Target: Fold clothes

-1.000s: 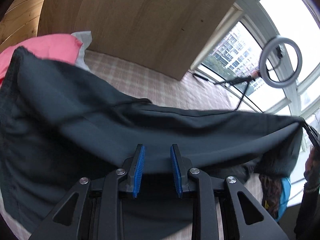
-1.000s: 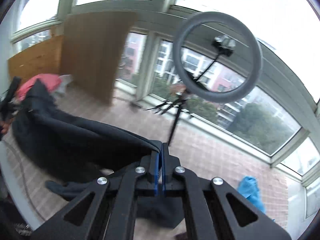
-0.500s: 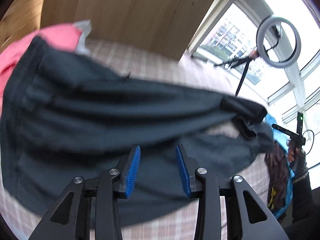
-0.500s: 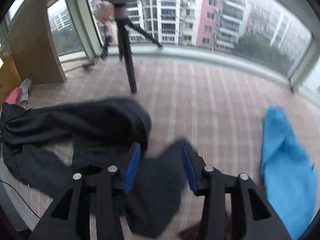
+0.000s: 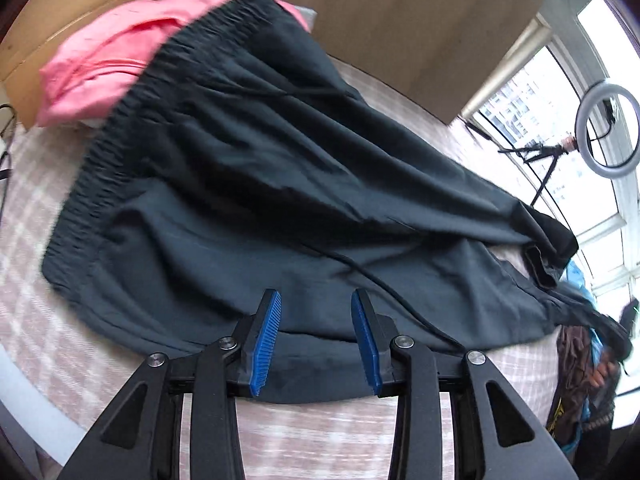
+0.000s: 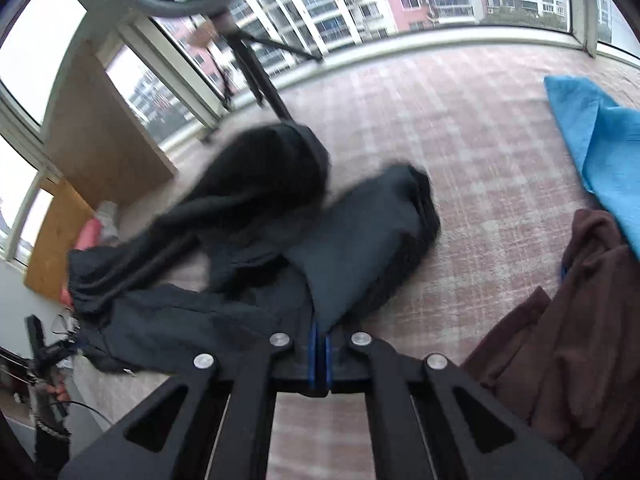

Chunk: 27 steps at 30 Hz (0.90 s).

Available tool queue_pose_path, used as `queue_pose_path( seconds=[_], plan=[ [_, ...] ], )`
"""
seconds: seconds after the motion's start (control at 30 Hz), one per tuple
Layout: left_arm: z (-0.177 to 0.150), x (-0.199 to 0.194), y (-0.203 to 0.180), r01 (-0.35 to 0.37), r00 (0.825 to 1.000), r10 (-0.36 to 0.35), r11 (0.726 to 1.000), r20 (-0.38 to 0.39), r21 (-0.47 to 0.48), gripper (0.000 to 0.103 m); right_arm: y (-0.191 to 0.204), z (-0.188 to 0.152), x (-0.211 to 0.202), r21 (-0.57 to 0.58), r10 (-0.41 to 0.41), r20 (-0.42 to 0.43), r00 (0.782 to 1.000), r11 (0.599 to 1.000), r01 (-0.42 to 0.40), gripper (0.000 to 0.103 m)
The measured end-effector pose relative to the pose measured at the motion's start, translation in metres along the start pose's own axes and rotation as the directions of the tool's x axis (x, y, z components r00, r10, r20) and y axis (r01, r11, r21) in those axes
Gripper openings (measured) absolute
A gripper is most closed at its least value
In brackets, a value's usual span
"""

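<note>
In the left wrist view the dark trousers (image 5: 280,184) lay spread on the checked sheet (image 5: 24,216), their gathered waistband (image 5: 116,120) lapping onto a pink garment (image 5: 104,52) and the legs running off to the right toward the cuffs (image 5: 548,240). The left gripper (image 5: 316,334) hung released over the near edge, its blue pads (image 5: 266,340) apart with nothing pinched. The cloth looked thin, soft and light, likely to sag and slide, so I judged the firmer waistband or a seam the better hold. Only this view showed the waistband and the pink garment clearly.

In the right wrist view the right gripper (image 6: 320,354) was clenched on a fold of the trousers (image 6: 360,240) near the leg ends, the fabric bunched and blurred ahead of it. This view alone showed the grip, a brown garment (image 6: 572,340) close beside it, and a blue cloth (image 6: 600,136) further off. A ring light stand (image 6: 256,68) stood by the window.
</note>
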<state>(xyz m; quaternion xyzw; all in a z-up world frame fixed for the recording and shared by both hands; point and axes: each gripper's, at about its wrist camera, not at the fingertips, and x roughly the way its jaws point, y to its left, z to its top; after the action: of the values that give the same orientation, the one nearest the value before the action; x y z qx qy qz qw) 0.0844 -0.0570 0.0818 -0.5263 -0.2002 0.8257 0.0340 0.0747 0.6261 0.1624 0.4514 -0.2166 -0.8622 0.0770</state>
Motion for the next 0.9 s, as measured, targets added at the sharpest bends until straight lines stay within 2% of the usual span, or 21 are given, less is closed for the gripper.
queue_pose_path(
  seconds=[0.1,0.17,0.23,0.27,0.33,0.37,0.4,0.43,0.5,0.53,0.57,0.6,0.67,0.8,0.9],
  plan=[
    [0.005,-0.011,0.016,0.012,0.999,-0.011,1.000,0.031,-0.022,0.035,0.018,-0.008,-0.067,0.076,0.076,0.088,0.993,0.994,-0.083,0.002],
    [0.010,-0.017,0.022,0.020,0.999,-0.019,1.000,0.049,-0.022,0.035,0.042,-0.010,-0.115,0.070,0.119,0.150,0.982,0.989,-0.130,0.002],
    [0.014,-0.021,0.025,0.022,0.998,-0.021,1.000,0.063,-0.009,0.035,0.067,-0.007,-0.151,0.012,0.111,0.219,0.969,0.993,-0.116,0.002],
    [0.016,-0.022,0.026,0.022,0.997,-0.022,1.000,0.069,-0.004,0.035,0.079,-0.002,-0.159,-0.005,0.071,0.238,0.969,0.997,-0.072,0.003],
    [0.019,-0.022,0.025,0.039,0.996,-0.039,0.999,0.075,0.004,0.035,0.086,0.007,-0.151,0.015,-0.031,0.181,0.983,0.999,0.028,0.006],
    [0.019,-0.021,0.022,0.047,0.996,-0.048,0.999,0.076,0.009,0.035,0.083,0.014,-0.133,0.022,-0.079,0.108,0.991,0.997,0.077,0.009],
    [0.019,-0.020,0.017,0.053,0.996,-0.055,0.998,0.074,0.016,0.035,0.076,0.020,-0.114,0.017,-0.133,0.047,0.990,0.991,0.132,0.021],
    [0.019,-0.019,0.014,0.065,0.995,-0.067,0.998,0.070,0.026,0.035,0.069,0.025,-0.096,-0.004,-0.200,-0.003,0.980,0.980,0.200,0.030],
    [0.016,-0.016,0.004,0.090,0.994,-0.093,0.995,0.060,0.046,0.035,0.039,0.029,-0.072,-0.037,-0.318,-0.041,0.947,0.948,0.317,0.030],
    [0.014,-0.015,-0.002,0.098,0.993,-0.101,0.993,0.057,0.061,0.035,0.019,0.026,-0.065,-0.005,-0.339,-0.061,0.939,0.941,0.339,0.030],
    [0.012,-0.013,-0.011,0.099,0.993,-0.103,0.992,0.053,0.080,0.035,-0.001,0.018,-0.065,0.055,-0.327,-0.086,0.941,0.942,0.332,0.030],
    [0.010,-0.011,-0.017,0.097,0.994,-0.102,0.991,0.048,0.095,0.035,-0.018,0.012,-0.066,0.103,-0.288,-0.100,0.952,0.949,0.297,0.030],
    [0.004,-0.008,-0.028,0.082,0.996,-0.086,0.988,0.028,0.132,0.035,-0.039,-0.007,-0.077,0.149,-0.232,-0.079,0.969,0.959,0.242,0.030],
    [-0.002,0.000,-0.035,0.080,0.997,-0.079,0.987,-0.014,0.140,0.035,-0.060,-0.052,-0.074,0.136,-0.240,-0.094,0.966,0.958,0.251,0.033],
    [-0.002,0.004,-0.039,0.069,0.997,-0.064,0.987,-0.041,0.147,0.035,-0.058,-0.075,-0.059,0.084,-0.251,-0.119,0.961,0.962,0.262,0.033]
  ],
)
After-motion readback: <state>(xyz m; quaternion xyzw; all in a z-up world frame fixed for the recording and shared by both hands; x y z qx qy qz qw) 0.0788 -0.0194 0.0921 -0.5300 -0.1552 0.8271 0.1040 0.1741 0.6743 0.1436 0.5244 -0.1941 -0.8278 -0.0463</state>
